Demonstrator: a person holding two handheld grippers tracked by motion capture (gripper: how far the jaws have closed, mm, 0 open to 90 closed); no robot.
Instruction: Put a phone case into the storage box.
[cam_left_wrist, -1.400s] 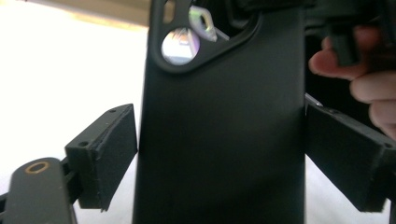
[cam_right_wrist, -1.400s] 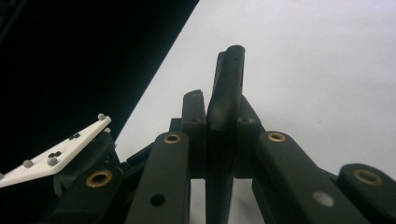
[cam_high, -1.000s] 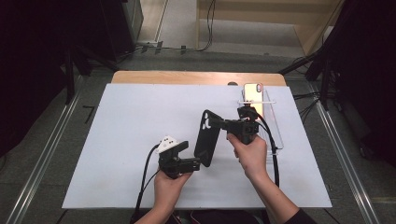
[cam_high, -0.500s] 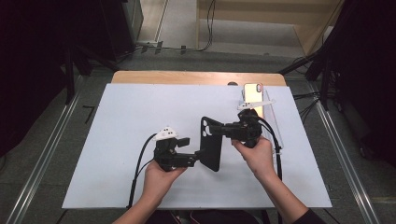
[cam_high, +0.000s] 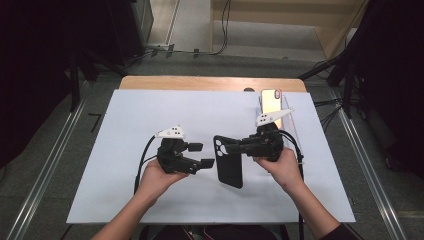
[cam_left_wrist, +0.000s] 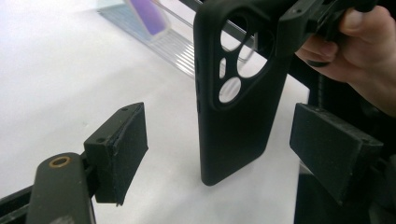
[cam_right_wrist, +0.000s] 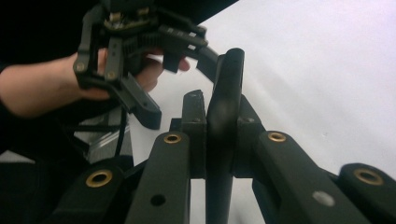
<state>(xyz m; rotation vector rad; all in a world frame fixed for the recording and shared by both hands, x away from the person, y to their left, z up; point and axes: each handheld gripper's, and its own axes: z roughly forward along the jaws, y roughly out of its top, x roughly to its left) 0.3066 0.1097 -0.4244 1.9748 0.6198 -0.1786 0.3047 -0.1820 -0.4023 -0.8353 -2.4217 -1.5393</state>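
Now left tool (cam_high: 204, 155) empty, narrowing, off the black phone case (cam_high: 229, 162); right tool (cam_high: 235, 148) clamping it.

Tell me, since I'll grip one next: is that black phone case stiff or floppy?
The black phone case hangs straight from the right gripper, so it probably holds shape. It looks thin and hollow, likely light. Its matte surface probably resists slipping.

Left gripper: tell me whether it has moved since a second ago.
Yes. The left gripper has shifted away from the table's near edge, toward the far side, in the high view.
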